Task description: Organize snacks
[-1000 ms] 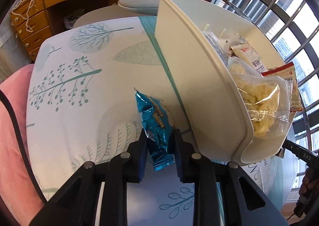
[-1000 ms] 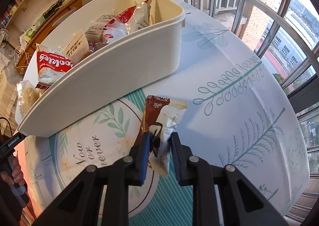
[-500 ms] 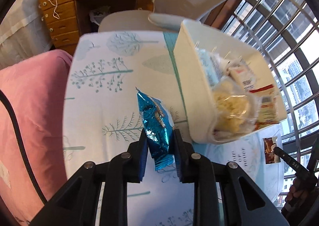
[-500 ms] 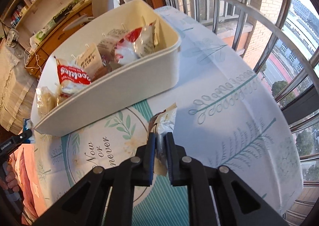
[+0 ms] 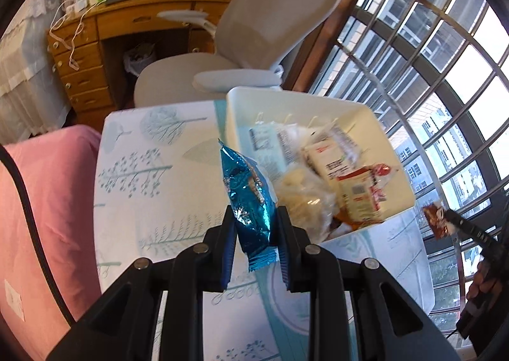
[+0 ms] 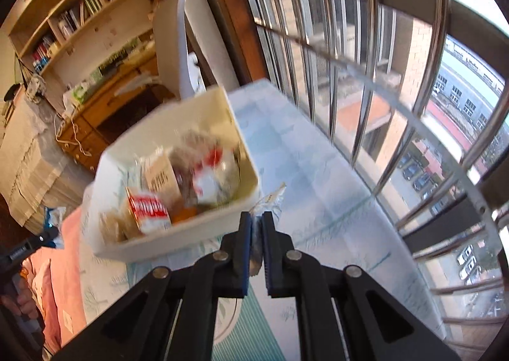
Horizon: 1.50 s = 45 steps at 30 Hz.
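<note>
Nearest, left gripper (image 5: 254,227) pinching a crinkled blue foil snack packet (image 5: 249,198) by its lower half, packet upright between the black fingers. Right gripper (image 6: 257,233) pressed tight on a thin brown-and-white snack sachet (image 6: 268,201), only its top edge showing above the fingers; same sachet visible from the left wrist view at the far right (image 5: 437,221).

Compared with a second ago, both packets lifted off the leaf-printed white tablecloth (image 5: 133,170) and carried high, looking down into the bin rather than at its side wall. Right sachet, then lying flat between spread fingers, now clamped and raised. Meaning, as a judgement: pick-up done on both sides, drop into the bin next.

Beyond, cream plastic storage bin (image 5: 366,112) standing toward the table's far window-side corner, already crowded with a clear bag of pale puffed bits (image 5: 305,198), a red-and-white cookie packet (image 6: 149,211) and white labelled pouches (image 5: 331,160). Little free floor inside; open room mainly along the far wall. Bin rim between each packet and the inside, so clearance needed before release. Right view blurred, details inside uncertain.

Farther off, grey office chair (image 5: 273,23) against the table's far edge, wooden desk with drawers (image 5: 82,58), pink bedding (image 5: 41,201) along the left edge, barred window (image 6: 397,58).
</note>
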### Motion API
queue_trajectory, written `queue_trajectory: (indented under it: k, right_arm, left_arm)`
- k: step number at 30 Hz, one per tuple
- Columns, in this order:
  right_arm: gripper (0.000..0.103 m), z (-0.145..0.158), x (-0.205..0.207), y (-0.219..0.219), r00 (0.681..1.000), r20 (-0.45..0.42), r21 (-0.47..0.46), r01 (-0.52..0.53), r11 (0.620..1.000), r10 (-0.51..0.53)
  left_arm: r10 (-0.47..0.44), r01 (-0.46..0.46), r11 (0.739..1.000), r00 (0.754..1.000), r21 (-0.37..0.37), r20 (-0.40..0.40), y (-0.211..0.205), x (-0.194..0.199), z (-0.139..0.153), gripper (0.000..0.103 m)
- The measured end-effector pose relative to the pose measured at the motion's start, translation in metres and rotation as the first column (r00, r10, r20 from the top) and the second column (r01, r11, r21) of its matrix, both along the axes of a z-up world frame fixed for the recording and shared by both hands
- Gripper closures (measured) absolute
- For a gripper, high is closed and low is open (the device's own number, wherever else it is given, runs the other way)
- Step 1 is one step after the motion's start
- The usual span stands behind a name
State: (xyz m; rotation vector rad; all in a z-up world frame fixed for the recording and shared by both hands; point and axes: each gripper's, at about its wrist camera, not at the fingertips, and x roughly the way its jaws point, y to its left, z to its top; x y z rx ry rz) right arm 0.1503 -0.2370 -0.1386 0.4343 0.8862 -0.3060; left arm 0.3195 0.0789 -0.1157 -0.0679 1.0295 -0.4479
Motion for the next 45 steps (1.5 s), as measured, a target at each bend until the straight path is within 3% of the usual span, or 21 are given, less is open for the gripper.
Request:
queue_trajectory:
  k: [5, 12, 19, 25, 34, 37, 40, 45]
  right_arm:
    - [0.096, 0.022, 0.015, -0.009, 0.998, 0.058, -0.009, -0.021, 1.0, 0.022]
    - [0.096, 0.029, 0.039, -0.003, 0.991, 0.104, -0.001, -0.08, 0.997, 0.079]
    - [0.092, 0.02, 0.056, 0.01, 0.99, 0.055, 0.019, -0.127, 0.992, 0.126]
    - [0.068, 0.02, 0.047, 0.011, 0.994, 0.039, 0.041, -0.102, 0.994, 0.1]
    - [0.041, 0.014, 0.01, 0.018, 0.999, -0.011, 0.081, -0.039, 0.996, 0.04]
    - [0.037, 0.002, -0.004, 0.022, 0.997, -0.049, 0.112, -0.05, 0.992, 0.056]
    - [0.032, -0.013, -0.017, 0.03, 0.99, -0.085, 0.152, -0.103, 0.983, 0.117]
    - [0.029, -0.029, -0.045, 0.048, 0.956, -0.094, 0.192, -0.257, 0.947, 0.278]
  left_arm:
    - [-0.037, 0.037, 0.999, 0.999, 0.004, 0.039, -0.023, 0.007, 0.013, 0.081]
    - [-0.069, 0.069, 0.998, 0.995, 0.003, 0.073, -0.053, 0.02, 0.024, 0.081]
    - [-0.062, 0.062, 0.998, 0.996, 0.002, 0.066, -0.059, 0.012, 0.026, 0.062]
    - [-0.04, 0.04, 0.999, 0.999, 0.01, 0.025, -0.044, -0.004, 0.019, 0.05]
    - [0.01, -0.008, 0.999, 0.999, 0.044, -0.053, -0.02, -0.057, 0.001, 0.043]
    - [0.077, -0.073, 0.996, 0.993, 0.046, -0.086, -0.01, -0.088, -0.003, 0.033]
    - [0.14, -0.138, 0.99, 0.984, 0.026, -0.109, -0.004, -0.12, -0.008, 0.023]
    - [0.225, -0.216, 0.974, 0.96, 0.07, -0.165, -0.018, -0.178, -0.02, 0.022]
